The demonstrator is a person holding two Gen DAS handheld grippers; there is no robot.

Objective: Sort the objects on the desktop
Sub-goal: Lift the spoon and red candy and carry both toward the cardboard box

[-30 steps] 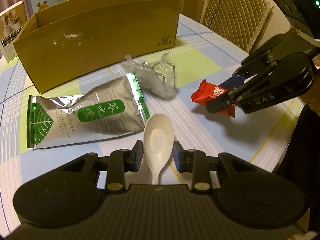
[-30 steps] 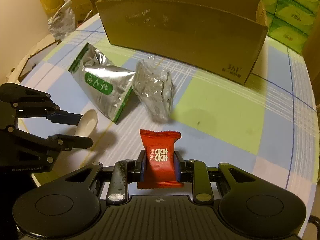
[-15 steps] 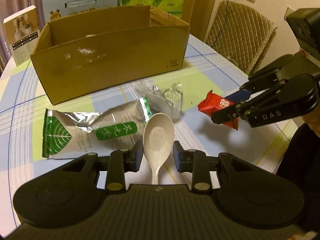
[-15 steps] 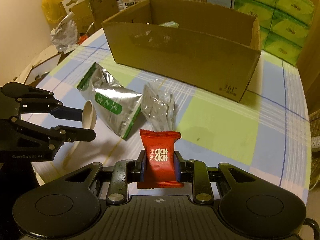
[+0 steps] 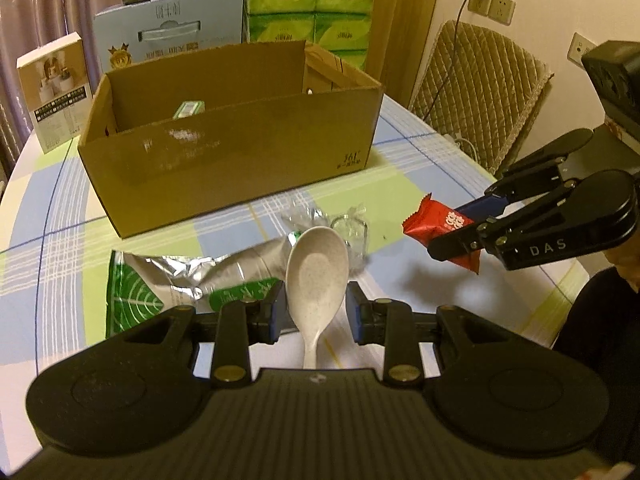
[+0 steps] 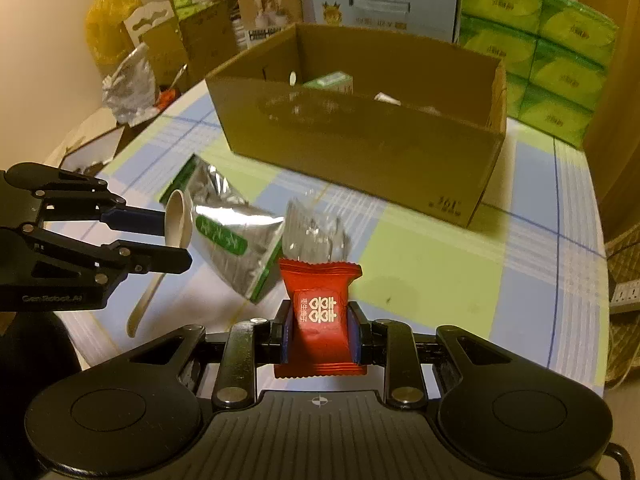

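Note:
My left gripper (image 5: 316,308) is shut on a white speckled spoon (image 5: 316,268), held clear of the table with its bowl pointing forward. In the right wrist view the spoon (image 6: 178,216) hangs between the left gripper's (image 6: 174,240) fingers. My right gripper (image 6: 322,320) is shut on a red candy packet (image 6: 320,280), also lifted. From the left wrist view the right gripper (image 5: 446,232) and the packet (image 5: 436,220) are at the right. An open cardboard box (image 5: 240,160) stands farther back on the checked tablecloth.
A silver and green pouch (image 5: 180,280) and a crumpled clear wrapper (image 5: 352,228) lie on the table between the grippers and the box. A small green carton (image 6: 332,80) sits inside the box. Green tissue packs (image 6: 560,60) and cartons stand behind. A padded chair (image 5: 476,92) is past the table's right edge.
Both grippers have risen with the spoon and the red packet still in them. The views now look over the box's front wall into its inside.

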